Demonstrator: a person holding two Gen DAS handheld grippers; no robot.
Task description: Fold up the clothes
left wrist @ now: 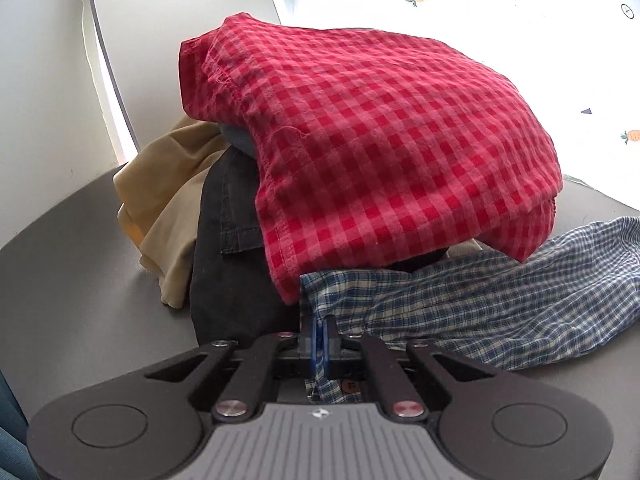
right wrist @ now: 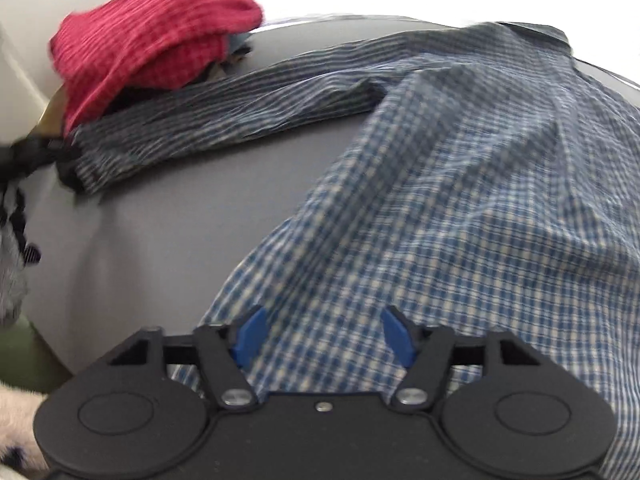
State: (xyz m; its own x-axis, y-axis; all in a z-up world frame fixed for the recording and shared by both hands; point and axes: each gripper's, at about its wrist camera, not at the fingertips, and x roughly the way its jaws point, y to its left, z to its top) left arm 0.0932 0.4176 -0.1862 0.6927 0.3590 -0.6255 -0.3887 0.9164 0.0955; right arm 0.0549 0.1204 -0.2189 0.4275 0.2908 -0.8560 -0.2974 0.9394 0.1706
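A blue and white checked shirt (right wrist: 460, 184) lies spread across the grey table (right wrist: 152, 248), one sleeve (right wrist: 224, 112) stretched to the left. My left gripper (left wrist: 320, 332) is shut on the cuff end of that sleeve (left wrist: 500, 304), the cloth pinched between its blue pads. My right gripper (right wrist: 322, 330) hovers over the shirt's near edge, open, with its blue fingertips (right wrist: 250, 330) spread above the fabric. A heap of clothes topped by a red gingham garment (left wrist: 380, 136) rises just behind the left gripper; the same red gingham garment (right wrist: 152, 36) sits far left in the right wrist view.
Under the red piece lie a black garment (left wrist: 232, 248) and a tan one (left wrist: 168, 216). A white wall (left wrist: 48, 80) stands to the left. Behind the table (left wrist: 80, 272) is a white cloth with carrot prints (left wrist: 520, 20). A fuzzy pale item (right wrist: 16, 420) shows at the near left corner.
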